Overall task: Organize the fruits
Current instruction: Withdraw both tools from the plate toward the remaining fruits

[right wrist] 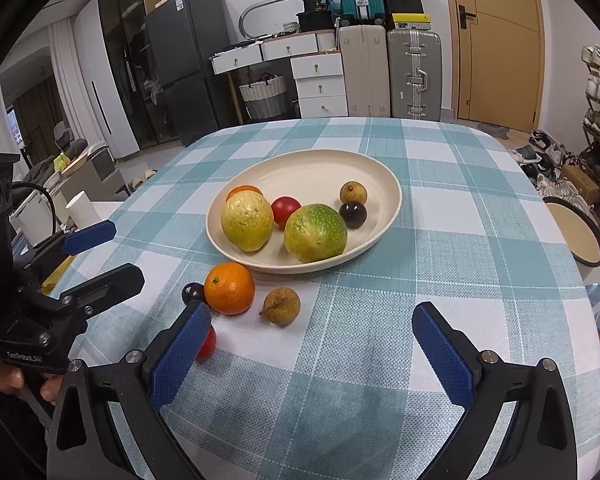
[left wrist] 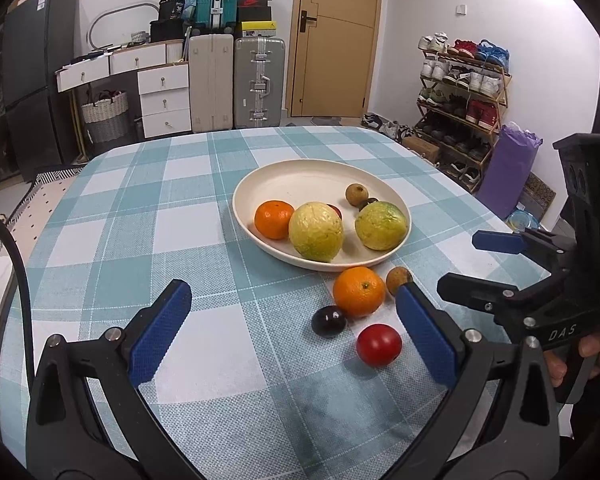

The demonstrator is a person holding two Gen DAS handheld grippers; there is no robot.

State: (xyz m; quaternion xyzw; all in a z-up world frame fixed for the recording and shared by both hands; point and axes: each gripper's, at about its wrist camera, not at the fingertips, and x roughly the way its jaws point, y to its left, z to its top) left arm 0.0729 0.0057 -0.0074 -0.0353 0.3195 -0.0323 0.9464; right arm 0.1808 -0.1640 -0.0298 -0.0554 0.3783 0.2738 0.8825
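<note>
left gripper [left wrist: 292, 332] hovers low over the checked tablecloth [left wrist: 140, 240], jaws spread wide, nothing between them. right gripper [right wrist: 312, 348] same story, jaws wide apart & empty, hanging above the near edge of the table. cream plate [right wrist: 312, 168] sits mid-table w/ fruit already in it: two big yellow-green guavas [right wrist: 247, 221] side by side up front, a small orange [left wrist: 274, 219] tucked at the plate's left behind the pale guava, a red tomato [right wrist: 286, 211] between the guavas, a dark plum [right wrist: 353, 214] & a brown longan [right wrist: 353, 193] toward the right rim, those two touching or nearly so. four pieces lie loose on the cloth just in front of the plate: a loose orange [right wrist: 229, 288] closest to the rim, a loose longan [right wrist: 282, 306] just beside it on the right, a loose dark plum [left wrist: 329, 321] on its other side, & a loose tomato [left wrist: 379, 345] nearest the grippers. in the right wrist view the loose tomato is half hidden behind the right gripper's left finger pad [right wrist: 180, 354]. each gripper shows in the other's view, off to the side w/ a hand [left wrist: 580, 354] on its handle.
</note>
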